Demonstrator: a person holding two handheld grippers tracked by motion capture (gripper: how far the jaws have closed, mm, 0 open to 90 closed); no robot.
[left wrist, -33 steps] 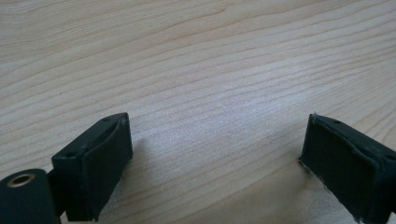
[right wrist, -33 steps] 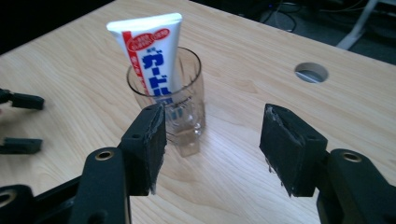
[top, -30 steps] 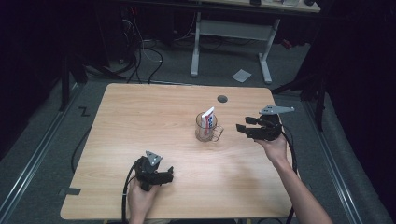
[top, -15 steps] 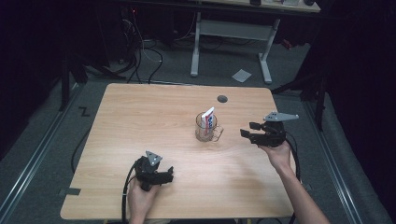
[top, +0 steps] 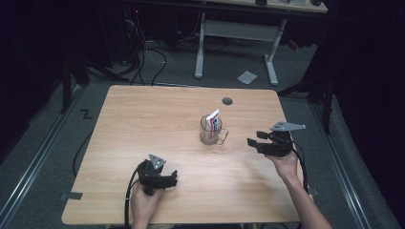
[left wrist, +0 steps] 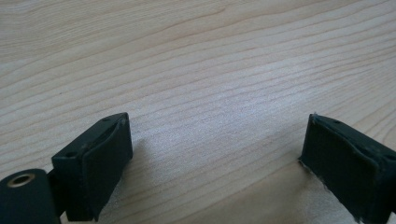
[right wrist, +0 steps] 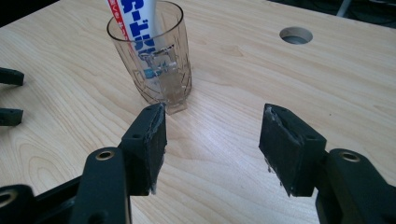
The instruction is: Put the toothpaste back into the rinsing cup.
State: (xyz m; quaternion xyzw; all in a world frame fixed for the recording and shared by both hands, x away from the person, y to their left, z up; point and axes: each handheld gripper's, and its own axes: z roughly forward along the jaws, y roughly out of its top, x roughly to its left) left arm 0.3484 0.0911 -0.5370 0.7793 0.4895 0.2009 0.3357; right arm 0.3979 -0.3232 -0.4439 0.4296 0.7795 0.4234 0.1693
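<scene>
Over the last second the right gripper (top: 254, 144) had sunk and drawn away from the glass mug (top: 211, 130) toward the table's right edge, its jaws parted about halfway and holding nothing. The mug stood upright near the middle of the table (top: 143, 119) with the toothpaste tube (top: 213, 120) leaning inside it, so the placing looked done and the hand seemed to be retreating rather than reaching. The left gripper (top: 167, 180) had stayed resting near the front edge, jaws wide apart over bare wood and empty.
</scene>
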